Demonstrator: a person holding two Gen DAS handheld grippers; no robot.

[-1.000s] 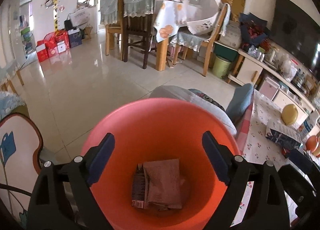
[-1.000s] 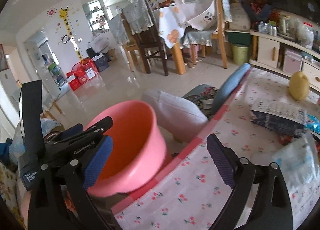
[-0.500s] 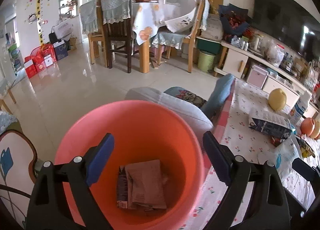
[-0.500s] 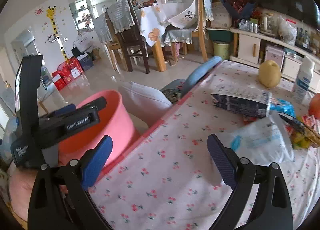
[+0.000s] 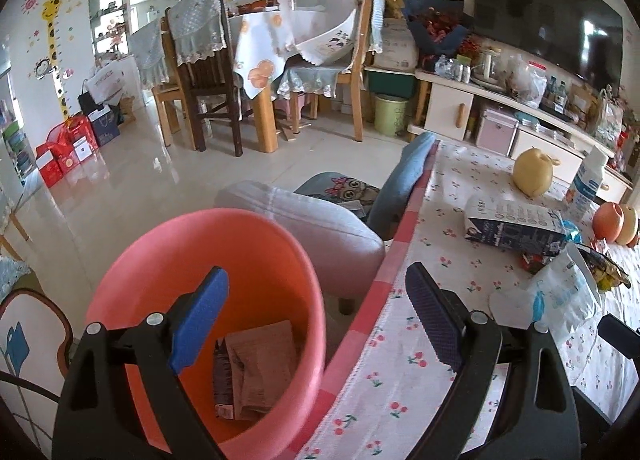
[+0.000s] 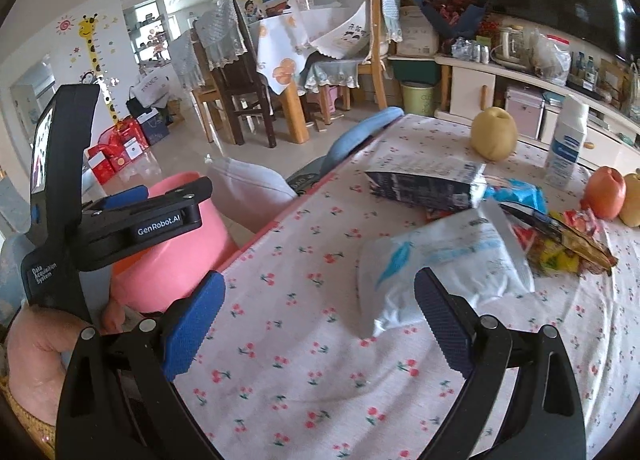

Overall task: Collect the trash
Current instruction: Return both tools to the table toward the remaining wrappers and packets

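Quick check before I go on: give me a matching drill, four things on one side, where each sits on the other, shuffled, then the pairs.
Things:
1. brown wrapper
2. white-and-blue pouch
3. yellow pear
4. green bin

Places:
A. on the floor beside the cabinet
B. far end of the cherry tablecloth
C. inside the pink bucket
D. on the tablecloth just ahead of the right gripper

Pairs: 1-C, 2-D, 3-B, 4-A
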